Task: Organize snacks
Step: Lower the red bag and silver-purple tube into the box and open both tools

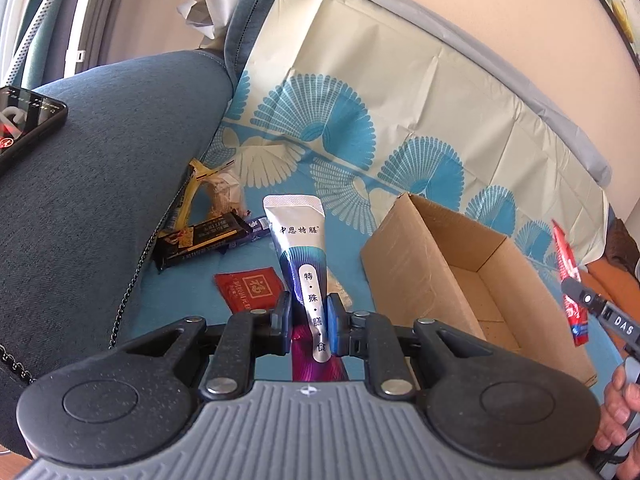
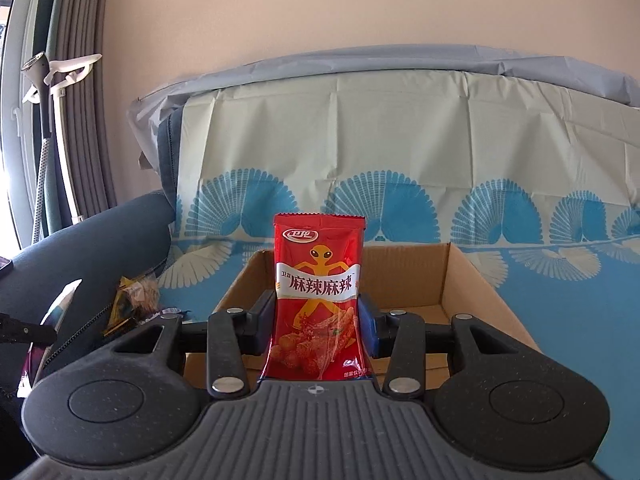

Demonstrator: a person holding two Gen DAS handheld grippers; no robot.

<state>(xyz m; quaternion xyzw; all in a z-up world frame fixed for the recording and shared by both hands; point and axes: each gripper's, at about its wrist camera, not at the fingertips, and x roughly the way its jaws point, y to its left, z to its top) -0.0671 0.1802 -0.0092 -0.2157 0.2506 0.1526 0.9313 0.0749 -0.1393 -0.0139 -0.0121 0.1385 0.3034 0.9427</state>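
Two tools each carry a snack over a sofa draped in a blue-and-cream fan-patterned cover [image 2: 400, 152]. Ahead of the right tool [image 2: 319, 322] and just beyond its tips sits an open cardboard box [image 2: 472, 284]; from the left tool [image 1: 308, 318] that box lies ahead and to the right. The right tool is clamped on a red spicy-snack packet [image 2: 318, 292], held upright. The left tool is clamped on a silver-and-teal pouch [image 1: 298, 240], also upright. Beyond the left tool's tips, to the left, lie a dark bar wrapper [image 1: 204, 240] and a small red sachet [image 1: 250, 286].
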